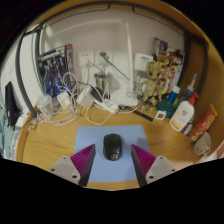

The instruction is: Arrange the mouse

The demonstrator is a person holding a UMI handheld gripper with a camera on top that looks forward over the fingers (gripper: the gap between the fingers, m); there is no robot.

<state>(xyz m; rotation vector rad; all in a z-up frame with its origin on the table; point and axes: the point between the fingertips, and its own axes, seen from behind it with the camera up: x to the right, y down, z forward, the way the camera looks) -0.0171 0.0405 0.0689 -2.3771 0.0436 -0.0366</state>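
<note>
A black computer mouse (113,147) lies on a light blue mouse mat (110,168) on the wooden desk (45,143). My gripper (113,160) is open, its magenta pads (84,160) spread wide to either side. The mouse sits just ahead of the fingertips, in the gap between them, touching neither pad. It rests on the mat by its own weight.
Behind the mat are white power adapters and tangled cables (70,100) at the left. A wooden model (155,90), a white bottle (182,113) and a red can (203,122) stand at the right. A pegboard wall (110,45) closes the back.
</note>
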